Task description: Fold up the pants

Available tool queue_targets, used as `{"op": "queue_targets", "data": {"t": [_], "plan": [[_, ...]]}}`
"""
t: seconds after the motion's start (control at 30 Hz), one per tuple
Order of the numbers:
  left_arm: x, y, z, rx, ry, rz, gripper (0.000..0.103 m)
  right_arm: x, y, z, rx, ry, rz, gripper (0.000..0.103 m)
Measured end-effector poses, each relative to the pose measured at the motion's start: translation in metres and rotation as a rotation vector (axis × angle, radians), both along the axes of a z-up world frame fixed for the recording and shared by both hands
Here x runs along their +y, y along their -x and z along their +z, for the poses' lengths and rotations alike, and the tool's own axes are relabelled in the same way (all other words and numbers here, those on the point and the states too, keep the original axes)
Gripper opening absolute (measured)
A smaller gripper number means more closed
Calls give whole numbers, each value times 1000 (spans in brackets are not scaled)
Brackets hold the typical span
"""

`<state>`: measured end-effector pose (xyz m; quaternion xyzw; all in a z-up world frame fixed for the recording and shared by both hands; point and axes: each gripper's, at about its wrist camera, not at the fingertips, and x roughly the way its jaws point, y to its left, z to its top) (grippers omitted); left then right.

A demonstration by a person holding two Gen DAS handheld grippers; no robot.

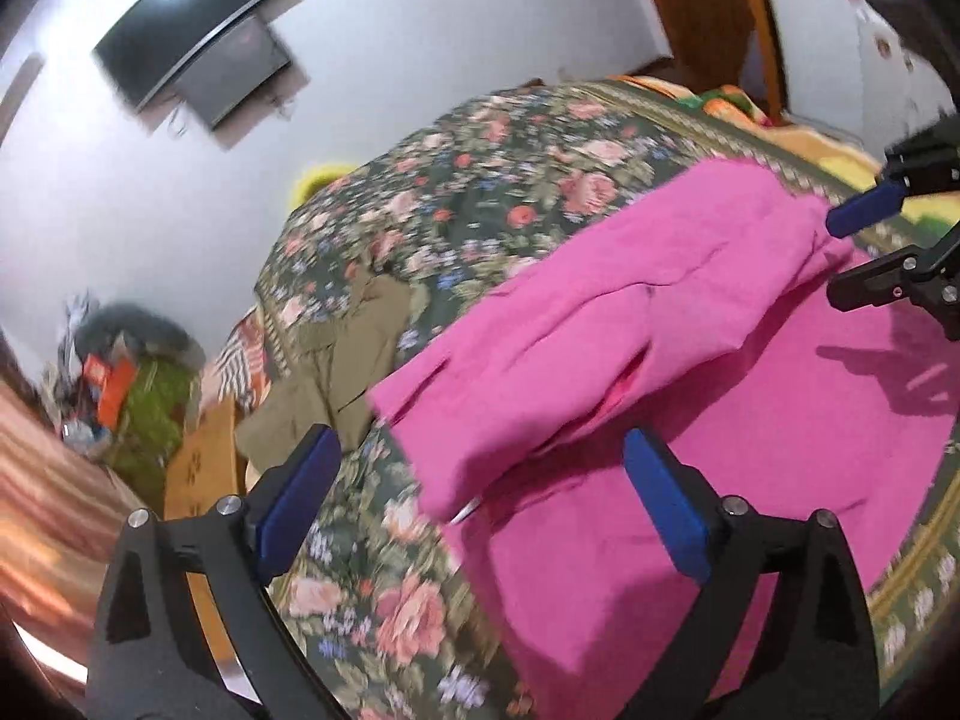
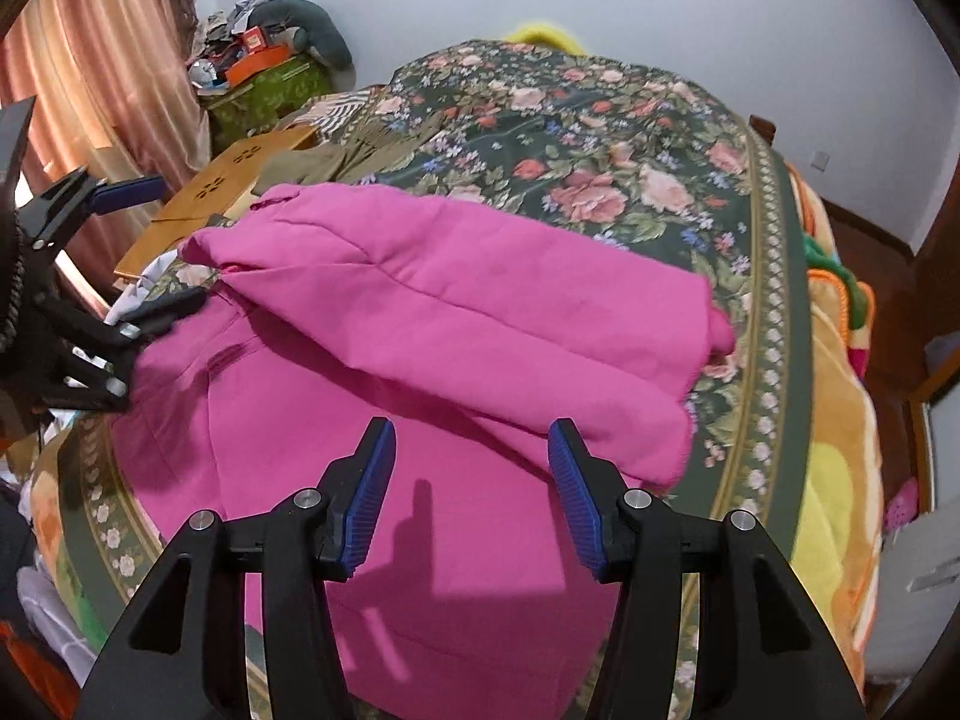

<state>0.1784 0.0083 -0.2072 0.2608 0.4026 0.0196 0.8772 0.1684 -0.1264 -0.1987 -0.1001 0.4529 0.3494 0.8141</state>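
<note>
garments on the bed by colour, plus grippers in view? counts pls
Pink pants: 1, partly folded on the floral bedspread
Olive-khaki garment: 1, at the bed's far edge
Grippers: 2, left gripper and right gripper, both open and holding nothing
Total: 4

Left gripper (image 1: 480, 486): jaws spread wide, nothing between the blue pads (image 1: 666, 504); fingers point forward and slightly down.
Left gripper from the right wrist view (image 2: 138, 246): at the left edge, jaws apart, upper blue pad free, lower black finger low and blurred.
Right gripper (image 2: 471, 489): jaws wide apart, empty, blue ribbed pads (image 2: 372, 498) facing each other.
Right gripper from the left wrist view (image 1: 852, 252): at the right edge, jaws apart, one blue pad uppermost.
</note>
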Motion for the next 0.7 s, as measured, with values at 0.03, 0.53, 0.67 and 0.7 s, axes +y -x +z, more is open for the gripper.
{"op": "queue_targets", "data": {"t": [0.03,0.53,0.67,0.7], "plan": [[-4,-3,-4,9,-8,-10,96,2,0,-2,4,5,3,49],[-4,-48,10,34,145,-17,66,46,-10,-3,-124,18,71,67],[3,-54,9,48,177,12,34,50,-23,-1,-140,-5,44,64],[6,-55,8,56,192,22,24,50,-25,-1,-144,-6,35,56]]}}
